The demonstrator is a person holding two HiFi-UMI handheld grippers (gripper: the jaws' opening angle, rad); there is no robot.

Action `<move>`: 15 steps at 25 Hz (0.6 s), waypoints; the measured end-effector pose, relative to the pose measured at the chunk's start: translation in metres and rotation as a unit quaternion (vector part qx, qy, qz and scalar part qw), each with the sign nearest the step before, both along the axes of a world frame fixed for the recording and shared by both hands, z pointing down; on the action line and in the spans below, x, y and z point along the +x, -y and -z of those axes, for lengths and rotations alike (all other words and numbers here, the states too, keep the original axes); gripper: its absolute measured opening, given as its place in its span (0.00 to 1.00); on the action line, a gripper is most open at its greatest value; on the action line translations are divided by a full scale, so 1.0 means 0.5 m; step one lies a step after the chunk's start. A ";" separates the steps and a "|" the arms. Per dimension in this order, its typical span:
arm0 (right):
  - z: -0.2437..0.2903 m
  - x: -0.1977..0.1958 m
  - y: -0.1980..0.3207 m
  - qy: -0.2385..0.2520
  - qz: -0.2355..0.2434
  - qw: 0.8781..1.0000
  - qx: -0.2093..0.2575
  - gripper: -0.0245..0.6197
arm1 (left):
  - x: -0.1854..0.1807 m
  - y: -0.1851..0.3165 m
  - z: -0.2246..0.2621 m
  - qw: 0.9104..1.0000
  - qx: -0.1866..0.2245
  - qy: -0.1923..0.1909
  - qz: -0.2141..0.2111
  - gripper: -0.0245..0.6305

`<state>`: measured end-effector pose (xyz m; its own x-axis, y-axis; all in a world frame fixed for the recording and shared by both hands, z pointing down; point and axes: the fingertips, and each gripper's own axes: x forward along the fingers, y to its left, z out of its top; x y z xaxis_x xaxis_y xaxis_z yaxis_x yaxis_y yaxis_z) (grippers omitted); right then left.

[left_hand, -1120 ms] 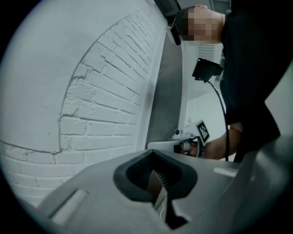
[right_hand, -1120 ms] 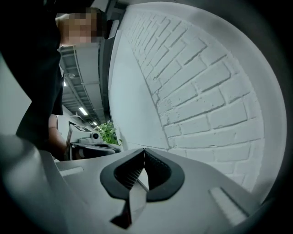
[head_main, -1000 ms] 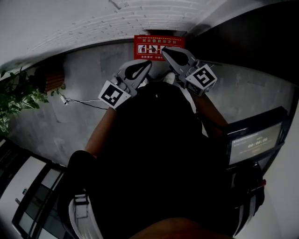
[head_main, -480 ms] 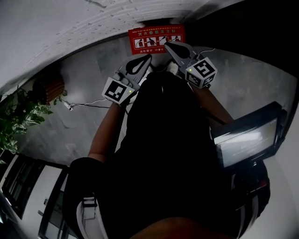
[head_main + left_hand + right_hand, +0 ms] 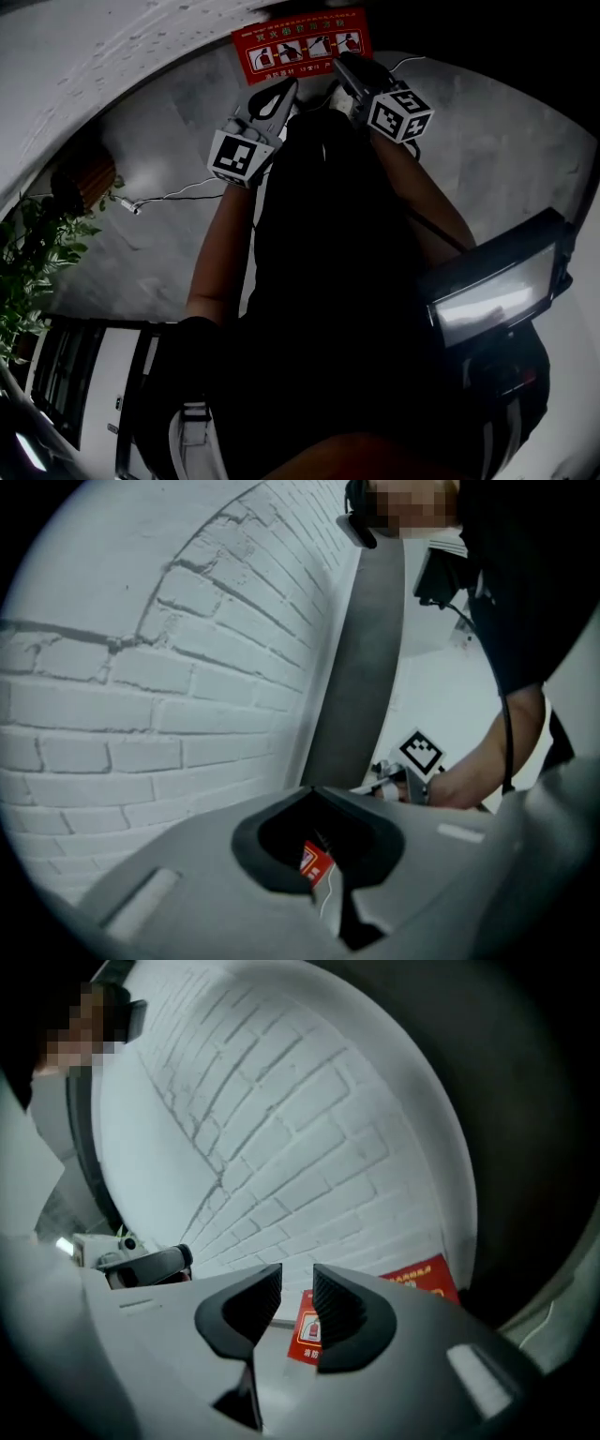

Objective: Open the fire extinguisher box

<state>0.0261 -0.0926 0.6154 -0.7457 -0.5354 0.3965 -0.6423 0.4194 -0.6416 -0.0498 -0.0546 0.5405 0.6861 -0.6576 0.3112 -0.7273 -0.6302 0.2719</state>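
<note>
The red fire extinguisher box (image 5: 302, 47) stands on the floor against the white brick wall, with pictograms on its top. Both grippers are held out in front of the person, just short of it. My left gripper (image 5: 284, 89) is shut and empty; the red box (image 5: 316, 864) shows through the hole behind its tips (image 5: 314, 789). My right gripper (image 5: 349, 67) is at the box's near right side. Its jaws (image 5: 297, 1274) have just been opening and stand apart with nothing between them. Behind them shows the red box (image 5: 417, 1283).
A white brick wall (image 5: 141, 667) rises behind the box, with a dark pillar (image 5: 361, 667) beside it. A potted plant (image 5: 37, 272) is at the left, and a white cable (image 5: 159, 199) lies on the grey floor. A lit screen (image 5: 492, 295) is at the right.
Both grippers have sunk toward the floor and stay just short of the red box. The right gripper has rolled, so its marker cube shows a different face. The head camera has tipped further down.
</note>
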 end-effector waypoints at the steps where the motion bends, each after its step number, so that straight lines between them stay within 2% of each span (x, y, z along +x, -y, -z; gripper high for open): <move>1: -0.034 0.000 -0.005 0.010 -0.018 0.999 -0.024 0.20 | 0.003 0.003 -0.022 1.000 -0.006 0.000 0.004 0.04; 6: -0.183 0.013 -0.038 0.020 -0.100 0.988 -0.114 0.21 | 0.025 0.008 -0.112 1.000 -0.024 0.011 0.000 0.04; 10: -0.312 0.055 -0.083 0.057 -0.190 0.958 -0.206 0.24 | 0.029 0.011 -0.164 0.999 -0.036 0.015 0.008 0.04; 12: -0.369 0.066 -0.111 0.066 -0.211 0.944 -0.245 0.24 | 0.030 0.010 -0.178 0.999 -0.040 0.016 0.010 0.04; 15: -0.437 0.068 -0.144 0.090 -0.227 0.925 -0.293 0.31 | 0.036 0.003 -0.195 0.999 -0.047 0.017 0.008 0.04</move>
